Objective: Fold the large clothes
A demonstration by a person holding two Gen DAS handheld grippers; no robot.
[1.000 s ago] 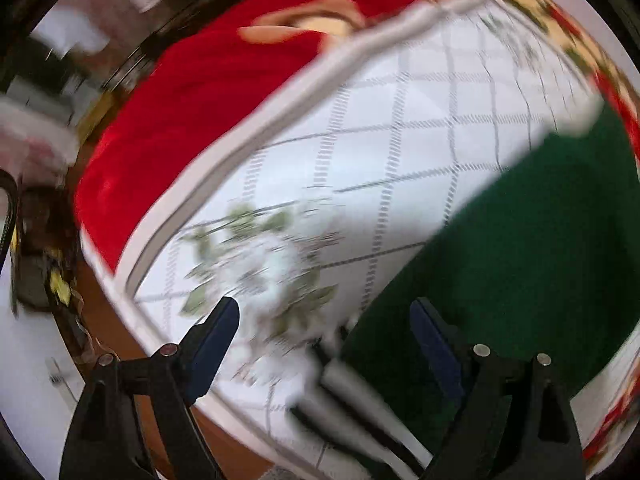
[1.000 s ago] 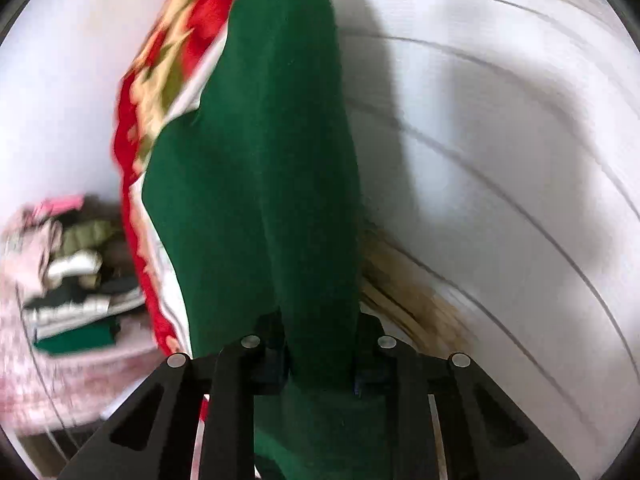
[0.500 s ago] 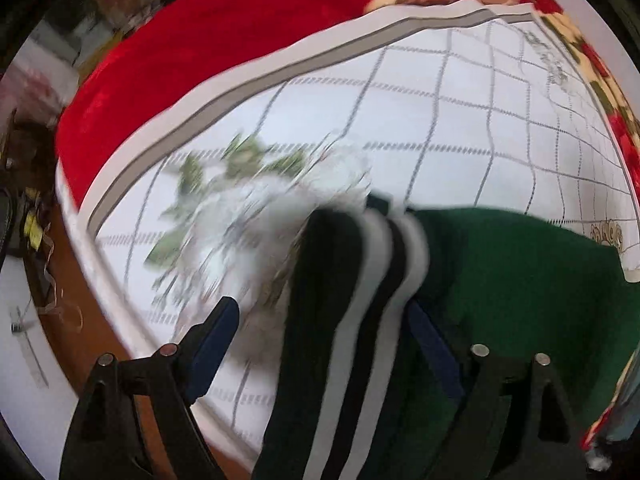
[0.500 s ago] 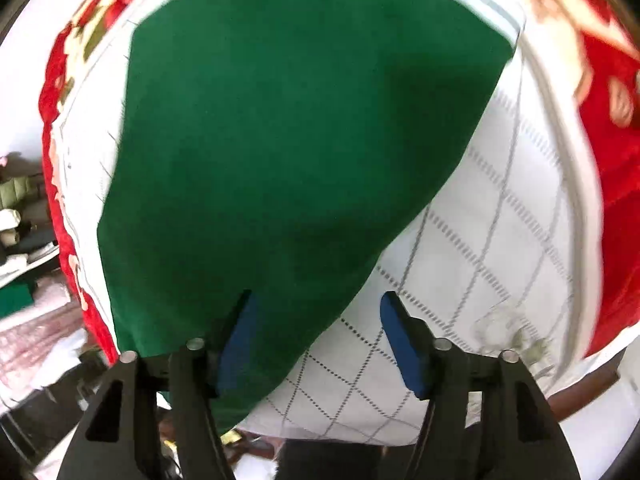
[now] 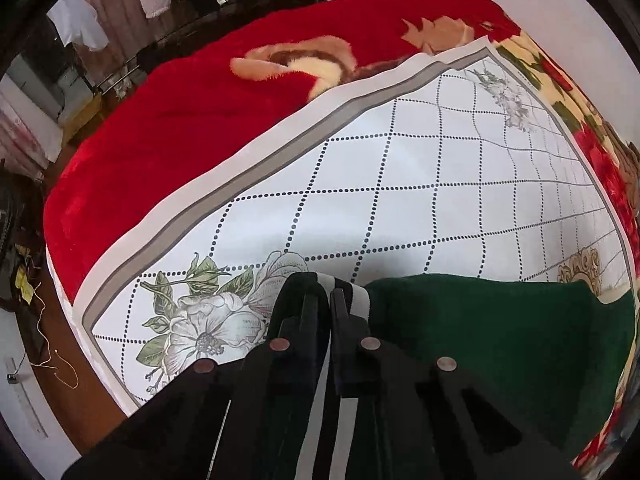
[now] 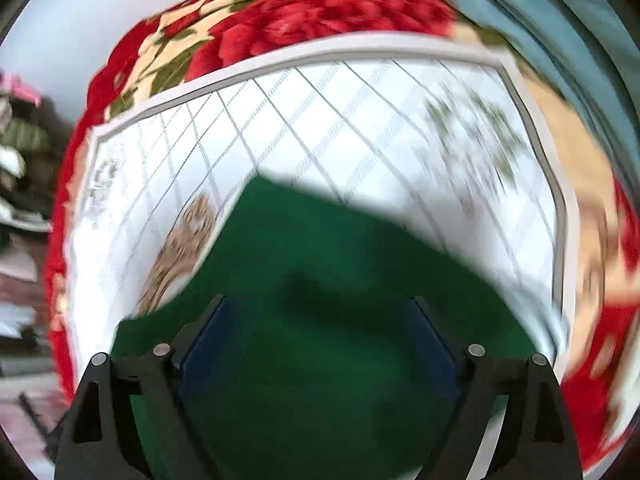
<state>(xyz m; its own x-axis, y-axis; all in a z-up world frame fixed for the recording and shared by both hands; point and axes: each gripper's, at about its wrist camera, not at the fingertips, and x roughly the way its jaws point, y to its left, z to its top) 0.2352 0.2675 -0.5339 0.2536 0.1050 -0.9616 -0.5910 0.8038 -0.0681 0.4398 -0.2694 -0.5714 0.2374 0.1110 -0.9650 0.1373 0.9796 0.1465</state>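
A dark green garment [image 5: 480, 328] with a black-and-white striped cuff [image 5: 344, 296] lies on a white quilted sheet [image 5: 400, 200] spread over the bed. My left gripper [image 5: 330, 300] is shut on that striped cuff, near the sheet's flower print. In the right wrist view the green garment [image 6: 320, 280] lies flat below my right gripper [image 6: 320, 320]. Its jaws are opening wide above the cloth, with nothing pressed between its blue pads [image 6: 208, 332]. That view is blurred by motion.
A red plush blanket [image 5: 180, 140] with a flower pattern covers the bed under the sheet. The bed's edge and brown floor [image 5: 72, 380] show at lower left, with clothes hanging [image 5: 80, 28] beyond. A pile of folded clothes [image 6: 16, 160] lies left of the bed.
My left gripper has shut on the striped cuff after it slid between the jaws. My right gripper let go of the green cloth, opened wide and rose above it.
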